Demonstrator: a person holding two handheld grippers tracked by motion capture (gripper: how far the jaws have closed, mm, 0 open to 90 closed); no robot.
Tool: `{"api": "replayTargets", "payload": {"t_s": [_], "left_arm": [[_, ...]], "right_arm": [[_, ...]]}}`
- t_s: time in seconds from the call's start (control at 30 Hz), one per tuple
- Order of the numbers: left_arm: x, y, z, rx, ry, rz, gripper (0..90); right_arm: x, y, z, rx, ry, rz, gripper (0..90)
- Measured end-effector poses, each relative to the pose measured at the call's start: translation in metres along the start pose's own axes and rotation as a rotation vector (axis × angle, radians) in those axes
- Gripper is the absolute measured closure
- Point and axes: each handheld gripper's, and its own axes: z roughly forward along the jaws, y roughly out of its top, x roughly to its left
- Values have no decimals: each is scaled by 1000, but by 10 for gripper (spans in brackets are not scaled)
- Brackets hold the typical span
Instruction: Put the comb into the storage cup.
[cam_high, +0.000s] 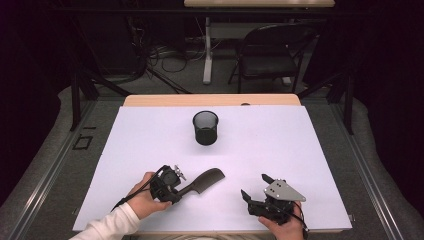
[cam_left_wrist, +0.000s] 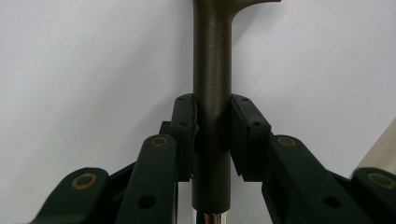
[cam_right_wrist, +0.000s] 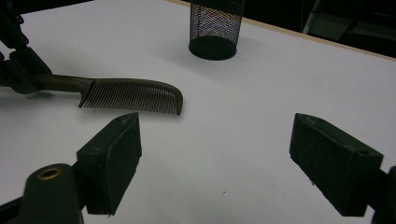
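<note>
A dark brown comb (cam_high: 202, 182) lies low over the white table, teeth end pointing toward the middle. My left gripper (cam_high: 176, 191) is shut on its handle (cam_left_wrist: 212, 84), both pads pressing the round shaft. From the right gripper view the comb (cam_right_wrist: 133, 94) shows its fine teeth, with the left gripper (cam_right_wrist: 32, 77) at its handle end. My right gripper (cam_high: 254, 187) rests near the front edge at the right, jaws wide open with nothing between them; its fingers (cam_right_wrist: 112, 161) frame bare table. A black mesh cup (cam_high: 205, 127) stands upright toward the back centre.
The white sheet (cam_high: 300, 150) covers the table, with a wooden edge (cam_high: 210, 100) at the back. A folding chair (cam_high: 270, 52) and cables sit beyond on the floor. The mesh cup (cam_right_wrist: 215, 28) stands well ahead of the right gripper.
</note>
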Motion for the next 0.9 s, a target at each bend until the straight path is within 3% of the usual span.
{"api": "replayTargets", "payload": {"t_s": [0.4, 0.9], "left_arm": [[3, 1, -9, -43, 3, -13, 729], [6, 4, -24, -154, 18, -29, 729]], "right_arm": [[0, 0, 0, 3, 1, -2, 167], [0, 0, 0, 4, 2, -3, 167]]}}
